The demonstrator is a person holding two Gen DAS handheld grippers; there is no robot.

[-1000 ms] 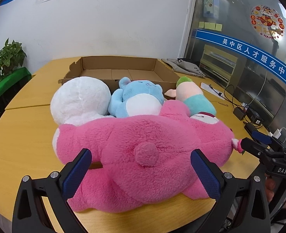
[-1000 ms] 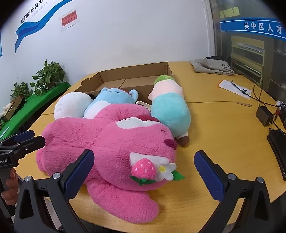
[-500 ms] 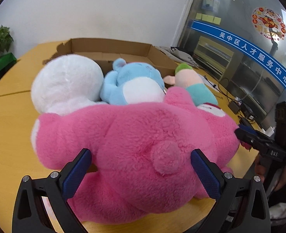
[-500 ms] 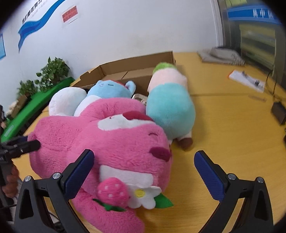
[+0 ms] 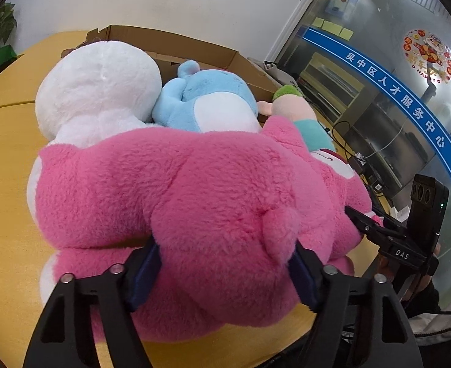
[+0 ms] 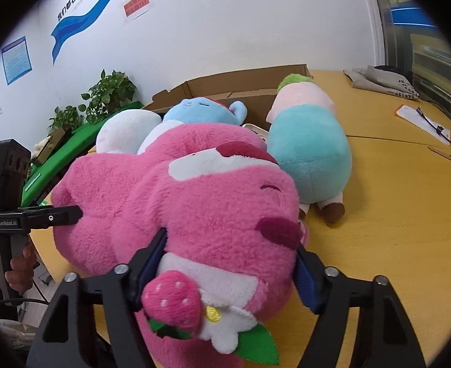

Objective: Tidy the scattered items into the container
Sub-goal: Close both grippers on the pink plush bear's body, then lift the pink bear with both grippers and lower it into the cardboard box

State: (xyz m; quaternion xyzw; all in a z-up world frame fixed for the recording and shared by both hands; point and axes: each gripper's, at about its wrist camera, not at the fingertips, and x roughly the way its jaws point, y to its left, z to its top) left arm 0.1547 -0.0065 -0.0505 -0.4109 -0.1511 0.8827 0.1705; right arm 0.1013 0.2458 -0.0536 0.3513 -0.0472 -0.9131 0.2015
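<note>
A big pink plush bear (image 5: 194, 190) lies on the wooden table (image 5: 4, 202). My left gripper (image 5: 225, 273) is shut on its rear end, by the small tail. My right gripper (image 6: 230, 273) is shut on its head (image 6: 225, 214), just above the strawberry on its chest. Behind the bear lie a white plush (image 5: 99, 89), a blue plush (image 5: 207, 104) and a teal-and-pink plush (image 6: 308, 147). An open cardboard box (image 6: 250, 82) stands behind them at the back of the table.
The right gripper shows at the right edge of the left wrist view (image 5: 391, 239), and the left gripper at the left edge of the right wrist view (image 6: 35, 217). Cables and black devices (image 5: 363, 165) lie at the table's right. A grey cloth (image 6: 384, 82) and papers (image 6: 421, 119) lie far right.
Both grippers moved forward onto the pink bear and closed on it, the left on its rear, the right on its head.
</note>
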